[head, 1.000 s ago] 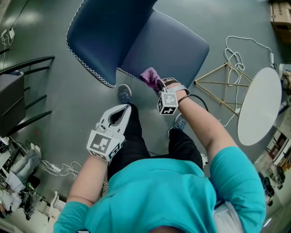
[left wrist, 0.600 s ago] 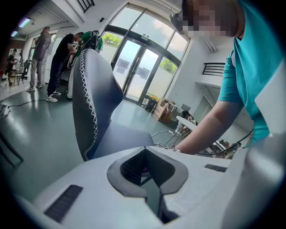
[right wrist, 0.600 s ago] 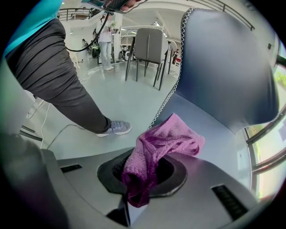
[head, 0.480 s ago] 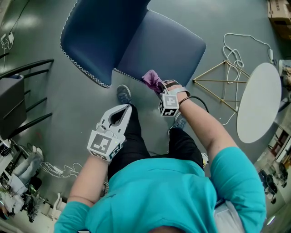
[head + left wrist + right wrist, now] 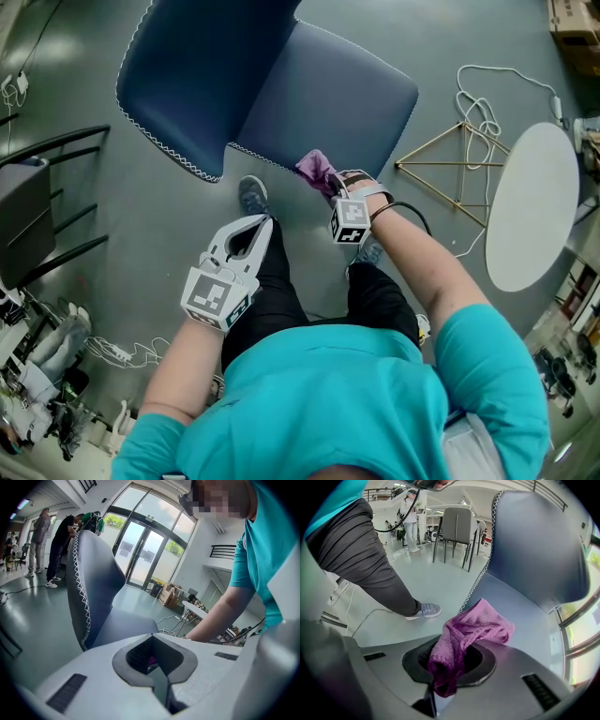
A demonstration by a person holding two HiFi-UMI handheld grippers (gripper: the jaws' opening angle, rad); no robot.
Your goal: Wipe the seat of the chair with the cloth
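Two tools are seen in front of the chair (image 5: 272, 66), and only one is at work. The right tool (image 5: 328, 186) is clamped on the purple cloth (image 5: 317, 169), a bunch of which is pinched between its jaws while the loose end is spread at the near edge of the seat (image 5: 328, 94), close to the corner where the seat meets the stitched backrest (image 5: 197, 75). The left tool (image 5: 262, 223) is held back over the floor (image 5: 141, 216), well apart from the chair, with its jaws together and nothing gripped between them. Over the last second little has been altered: the cloth has been drawn only slightly along that near edge, and the left tool has been kept where it was. Most of the seat beyond the cloth is therefore judged not yet to have been covered from this position, so the wiping appears to be at an early or edge-bound pass. Whether the cloth is pressed firmly on the seat or only brushing it cannot be settled from these views.
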